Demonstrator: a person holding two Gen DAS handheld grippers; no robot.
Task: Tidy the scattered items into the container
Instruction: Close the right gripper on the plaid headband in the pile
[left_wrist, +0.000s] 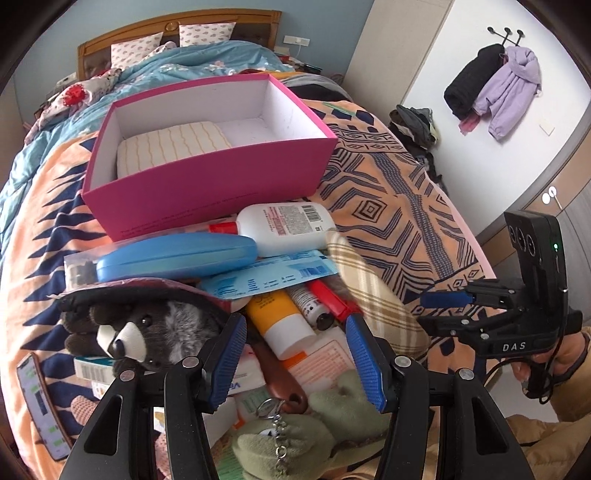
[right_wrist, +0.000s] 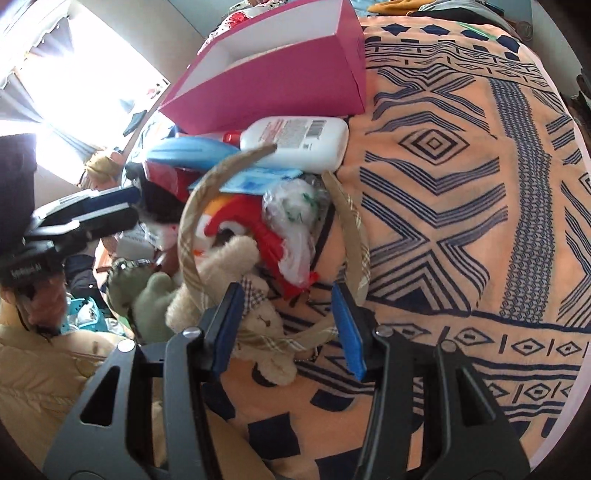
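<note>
Both tools, left tool and right tool, hang apart and empty over the pile beside the pink box on the bed, so take one loose top item, like the white bottle.

Green plush toy half hidden beneath the keychain.

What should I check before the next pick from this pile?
1. Box open with room: ok, only a striped pad inside.
2. Left claw free: ok, open above the yellow tube.
3. Right claw free: ok, open, nothing gripped.
4. Headband clear of right claw: not ok, its loop passes between the fingers.
5. Tube free to lift: cannot tell, blue packet overlaps its far end.
</note>
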